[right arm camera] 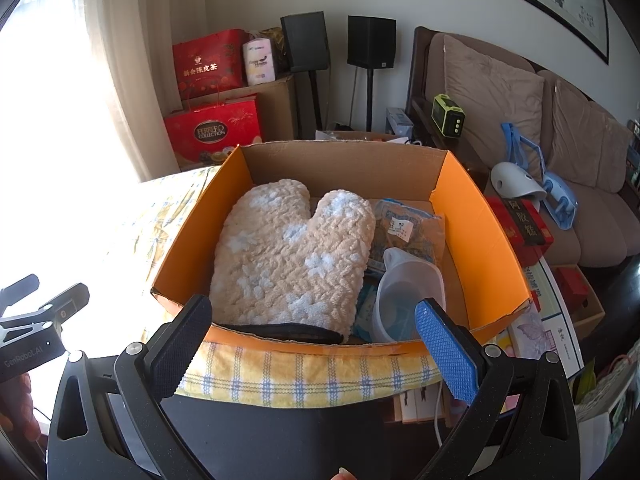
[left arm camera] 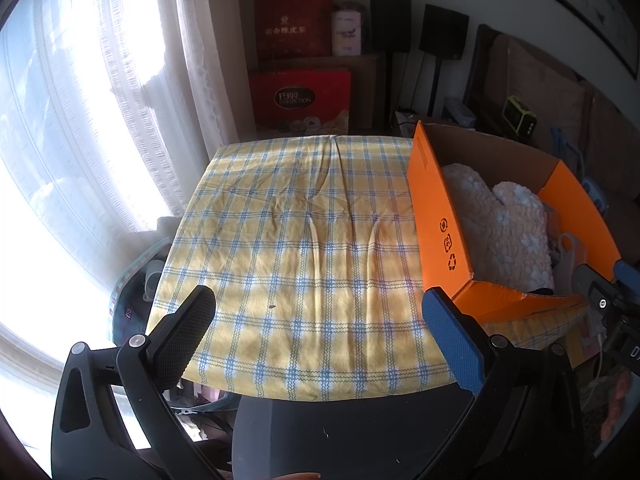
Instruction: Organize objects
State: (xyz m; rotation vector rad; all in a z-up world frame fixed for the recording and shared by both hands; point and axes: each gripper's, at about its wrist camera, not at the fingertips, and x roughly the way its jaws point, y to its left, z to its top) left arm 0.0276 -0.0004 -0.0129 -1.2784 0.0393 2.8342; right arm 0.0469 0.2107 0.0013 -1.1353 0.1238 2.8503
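Both my grippers, left (left arm camera: 320, 332) and right (right arm camera: 314, 344), gape empty. In the box (right arm camera: 480, 240) lies a soft, light mitt (right arm camera: 288, 260); I'd pinch its near cuff. The jug (right arm camera: 404, 292) beside it looks rigid, slippery.

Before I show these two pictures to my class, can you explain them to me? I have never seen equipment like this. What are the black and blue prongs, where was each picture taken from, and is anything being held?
No robot here: a person holds a two-finger gripping tool in each hand, and a wide-angle camera on each looks out along its fingers. The prongs are those fingers.

One picture comes from the left tool. It is open and empty, over the yellow and blue checked tablecloth.

The other comes from the right tool, also open and empty, facing the orange cardboard box standing on that cloth. Inside lie a fluffy beige oven mitt with pale blue flowers, a clear plastic jug and a printed packet.

Nothing is held.
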